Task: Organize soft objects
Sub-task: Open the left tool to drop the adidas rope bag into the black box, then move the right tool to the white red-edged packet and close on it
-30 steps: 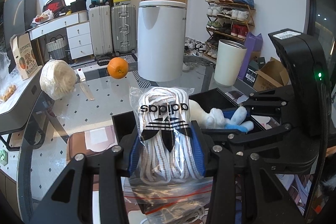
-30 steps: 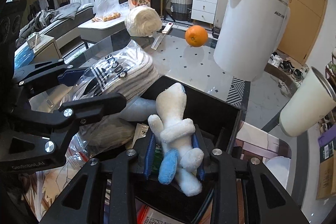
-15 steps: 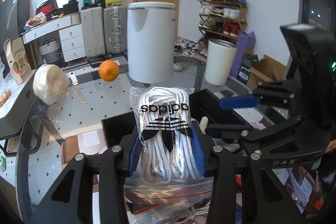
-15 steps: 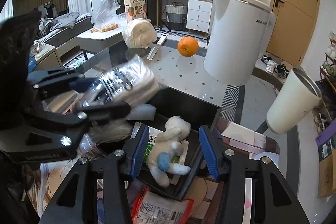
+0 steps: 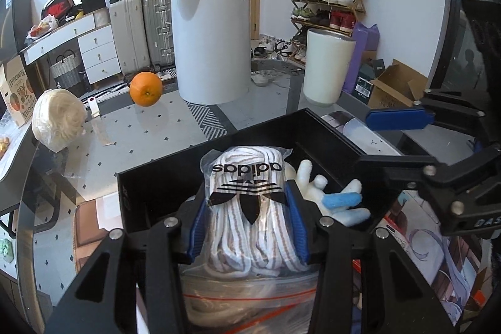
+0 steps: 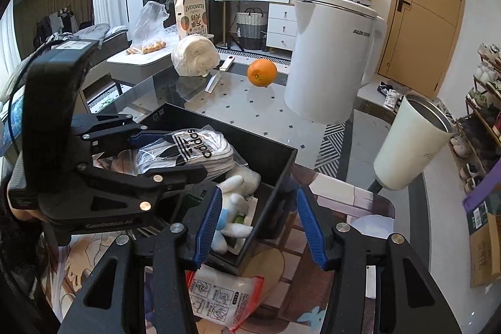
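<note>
1. The left gripper (image 5: 247,218) has its blue fingers (image 5: 196,229) on both sides of a clear bag of white socks (image 5: 249,208). The jaws are opening, though the pads still appear to touch the bag's sides.

2. The bag's long axis runs straight along the fingers. Its printed end points away from the camera into the black box (image 5: 150,187), and its near end hangs back over the box's near edge.

3. From the right wrist view, the sock bag (image 6: 191,152) hangs over the left half of the box (image 6: 278,171), tilted, with its far end low inside. I cannot tell whether it already rests on the bottom.

4. The right gripper (image 6: 258,227) has its fingers (image 6: 308,227) spread wide with nothing pinched between them. It straddles the box's near right corner.

5. A white plush toy with a blue patch (image 6: 231,208) lies loose in the right part of the box, just beside the sock bag and touching the inside of the right gripper's left finger.

6. The left hand is the one that matters now. The bag should drop forward and down from its fingers, landing to the left of the toy.

7. An orange (image 5: 146,89) and a roll of white yarn (image 5: 56,124) sit well apart towards the worktop's far edge.
</note>
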`<action>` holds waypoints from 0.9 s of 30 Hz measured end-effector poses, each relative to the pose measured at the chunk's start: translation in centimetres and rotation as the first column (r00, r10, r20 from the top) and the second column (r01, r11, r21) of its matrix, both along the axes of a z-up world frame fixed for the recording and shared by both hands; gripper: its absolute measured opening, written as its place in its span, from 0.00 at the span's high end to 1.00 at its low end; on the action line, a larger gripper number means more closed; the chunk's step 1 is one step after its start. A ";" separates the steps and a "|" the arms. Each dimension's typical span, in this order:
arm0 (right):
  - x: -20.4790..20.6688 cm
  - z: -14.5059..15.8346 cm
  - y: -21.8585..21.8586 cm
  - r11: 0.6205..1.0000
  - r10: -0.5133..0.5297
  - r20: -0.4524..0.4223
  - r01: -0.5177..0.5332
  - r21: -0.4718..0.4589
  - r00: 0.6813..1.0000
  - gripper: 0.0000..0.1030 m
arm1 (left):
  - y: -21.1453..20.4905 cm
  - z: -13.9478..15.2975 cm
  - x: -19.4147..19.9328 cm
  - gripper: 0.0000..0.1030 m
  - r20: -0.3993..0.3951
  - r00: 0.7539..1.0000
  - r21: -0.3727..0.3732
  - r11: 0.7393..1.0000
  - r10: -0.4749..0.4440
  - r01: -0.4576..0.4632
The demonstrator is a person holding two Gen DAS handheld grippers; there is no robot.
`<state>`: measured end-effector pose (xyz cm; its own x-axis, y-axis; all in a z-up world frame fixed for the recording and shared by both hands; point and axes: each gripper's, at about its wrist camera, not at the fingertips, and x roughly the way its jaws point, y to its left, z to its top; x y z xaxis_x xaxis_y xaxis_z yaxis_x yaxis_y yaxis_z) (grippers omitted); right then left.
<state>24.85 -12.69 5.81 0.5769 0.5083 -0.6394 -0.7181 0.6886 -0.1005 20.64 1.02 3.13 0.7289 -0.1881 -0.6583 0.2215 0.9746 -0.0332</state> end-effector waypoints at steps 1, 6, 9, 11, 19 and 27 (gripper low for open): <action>-0.1 0.0 -0.2 1.000 -0.002 0.000 0.002 0.001 1.000 0.50 | -0.1 -0.1 0.1 0.54 -0.002 1.000 0.005 1.000 0.001 -0.001; -0.5 0.1 -1.0 1.000 -0.013 0.001 0.013 0.011 1.000 0.49 | -0.5 -0.2 0.2 0.26 -0.015 0.999 0.037 0.999 0.036 -0.035; -1.0 0.2 -1.7 0.999 -0.022 0.002 0.021 0.034 1.000 0.31 | 0.0 0.3 -0.4 0.01 -0.012 1.000 -0.003 1.000 0.029 -0.029; -1.4 0.2 -2.1 0.999 -0.024 0.006 0.024 0.049 1.000 0.23 | 0.2 0.7 -1.3 0.00 0.007 1.000 -0.024 1.000 0.017 -0.016; -2.6 -0.4 -4.1 0.992 -0.058 -0.035 0.061 0.113 0.998 0.07 | 1.6 1.5 -4.4 0.00 0.049 0.995 -0.044 0.996 0.081 -0.079; -4.8 -1.3 -4.5 0.993 -0.067 -0.028 0.070 0.100 0.997 0.01 | 4.2 2.3 -8.4 0.00 0.110 0.975 -0.149 0.973 0.192 -0.174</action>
<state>20.08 -17.20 4.48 0.5971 0.5309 -0.6014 -0.6705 0.7418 -0.0108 12.23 5.18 5.41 0.8329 -0.1264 -0.5387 0.0506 0.9869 -0.1534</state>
